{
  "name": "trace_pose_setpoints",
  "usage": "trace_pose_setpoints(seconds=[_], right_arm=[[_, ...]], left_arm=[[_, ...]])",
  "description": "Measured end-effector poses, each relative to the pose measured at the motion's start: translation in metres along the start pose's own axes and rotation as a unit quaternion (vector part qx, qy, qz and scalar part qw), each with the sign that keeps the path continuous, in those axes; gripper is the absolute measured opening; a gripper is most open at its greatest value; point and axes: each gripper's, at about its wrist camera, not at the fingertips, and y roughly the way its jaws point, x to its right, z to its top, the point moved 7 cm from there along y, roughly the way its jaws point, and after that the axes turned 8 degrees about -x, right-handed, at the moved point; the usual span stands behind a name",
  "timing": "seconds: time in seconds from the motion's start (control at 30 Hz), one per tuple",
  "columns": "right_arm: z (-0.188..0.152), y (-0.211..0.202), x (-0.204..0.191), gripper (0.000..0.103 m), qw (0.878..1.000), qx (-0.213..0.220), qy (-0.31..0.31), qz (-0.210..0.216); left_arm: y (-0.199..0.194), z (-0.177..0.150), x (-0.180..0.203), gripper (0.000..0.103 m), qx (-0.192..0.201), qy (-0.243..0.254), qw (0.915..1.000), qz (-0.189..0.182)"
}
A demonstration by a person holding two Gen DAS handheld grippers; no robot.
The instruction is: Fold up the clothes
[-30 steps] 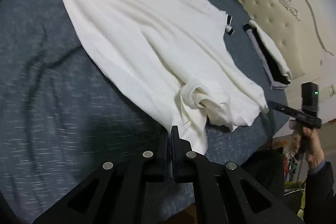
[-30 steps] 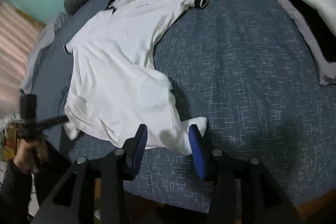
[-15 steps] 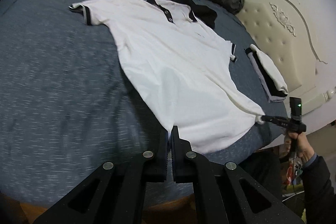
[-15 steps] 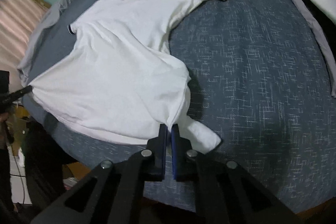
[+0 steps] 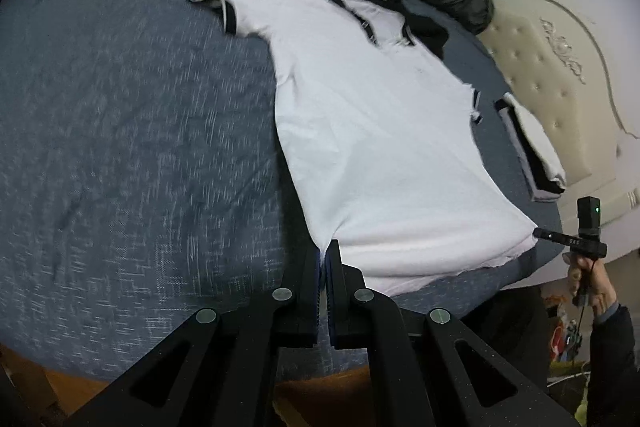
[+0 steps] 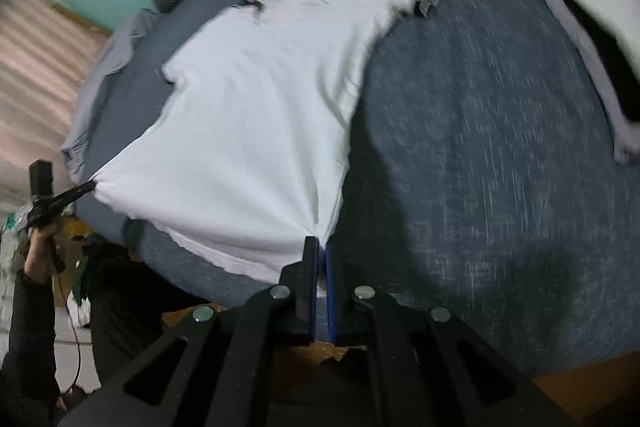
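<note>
With both hem corners now pinched, the white polo shirt (image 5: 380, 131) lies stretched flat across the frame's centre on the blue bed (image 5: 132, 131), its earlier bunched hem pulled out. Left gripper (image 5: 323, 255) and right gripper (image 6: 319, 247) are each clamped tight on cloth, so folding can likely begin.

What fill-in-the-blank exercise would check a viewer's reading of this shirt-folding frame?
1. Each gripper, left gripper and right gripper, is shut on a bottom corner of the white ____ shirt.
2. The shirt's collar is colored ____.
3. The shirt lies on a ____ bedspread.

Answers: polo; black; blue
</note>
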Motion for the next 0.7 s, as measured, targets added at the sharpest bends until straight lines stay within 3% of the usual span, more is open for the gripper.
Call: trace_pose_setpoints(seconds=[0.27,0.33,0.37,0.4,0.43,0.5,0.6,0.7], right_arm=[[0.019,0.027,0.025,0.004,0.998,0.040,0.040,-0.017],[0.023,0.027,0.026,0.004,0.998,0.043,0.042,-0.024],[0.024,0.026,0.026,0.005,0.998,0.046,0.040,-0.026],[0.024,0.023,0.025,0.008,0.998,0.051,0.037,-0.027],[0.023,0.018,0.024,0.013,0.998,0.058,0.031,-0.025],[0.019,0.009,0.019,0.037,0.997,0.069,0.013,-0.017],[0.009,0.002,0.011,0.039,0.998,0.066,-0.014,0.000],[0.000,0.015,0.009,0.039,0.999,0.034,-0.029,-0.010]], left_arm=[[0.050,0.006,-0.022,0.003,-0.021,-0.050,0.9985,-0.015],[0.050,0.007,-0.025,0.010,-0.017,-0.055,0.9982,-0.019],[0.048,0.007,-0.025,0.020,-0.015,-0.055,0.9982,-0.019],[0.046,0.007,-0.026,0.030,-0.013,-0.053,0.9983,-0.019],[0.042,0.005,-0.028,0.034,-0.012,-0.048,0.9986,-0.018],[0.034,0.000,-0.031,0.037,-0.010,-0.035,0.9993,-0.010],[0.033,-0.007,-0.036,0.038,-0.018,-0.019,0.9996,-0.006],[0.042,-0.012,-0.034,0.038,-0.031,-0.005,0.9995,0.001]])
